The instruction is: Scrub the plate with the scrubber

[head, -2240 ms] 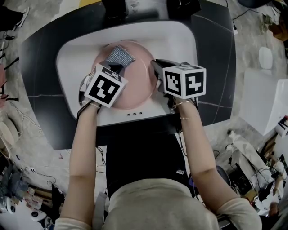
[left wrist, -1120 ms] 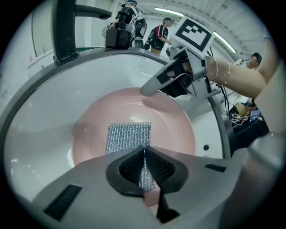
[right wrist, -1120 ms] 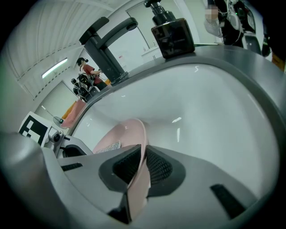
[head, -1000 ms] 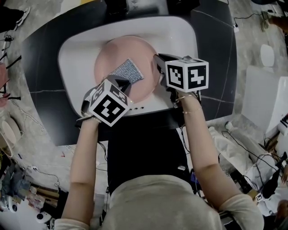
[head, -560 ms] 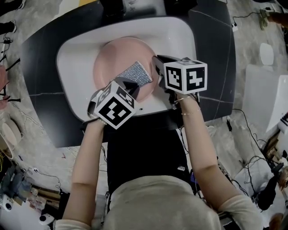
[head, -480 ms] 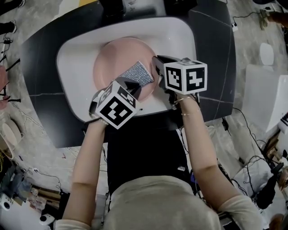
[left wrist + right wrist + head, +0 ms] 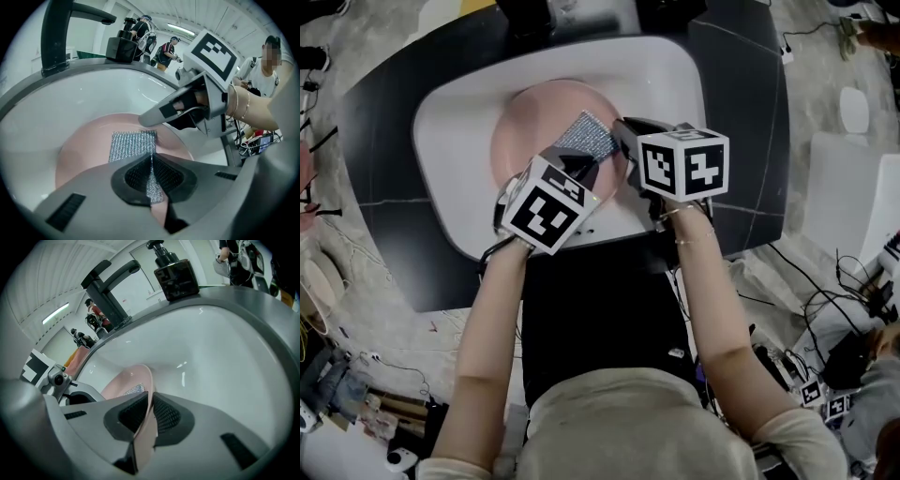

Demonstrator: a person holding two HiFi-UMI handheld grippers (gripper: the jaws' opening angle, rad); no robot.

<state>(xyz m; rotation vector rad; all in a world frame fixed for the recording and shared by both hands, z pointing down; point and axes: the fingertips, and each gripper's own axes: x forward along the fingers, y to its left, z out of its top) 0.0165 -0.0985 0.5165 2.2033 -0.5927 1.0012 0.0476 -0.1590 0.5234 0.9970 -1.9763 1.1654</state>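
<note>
Both held tight — the left gripper (image 7: 151,180) pressed its silver mesh scrubber (image 7: 132,145) flat on the round pink plate (image 7: 530,127), just beside the rim pinched by the right gripper (image 7: 148,418).

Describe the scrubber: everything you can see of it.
The scrubber is a flat rectangular pad of silvery, glittery mesh that looks metallic. Its near edge is pinched thin in the left gripper, which is shut on it. The rest spreads flat on the inner face of the pink plate, toward the plate's right side in the head view.
</note>
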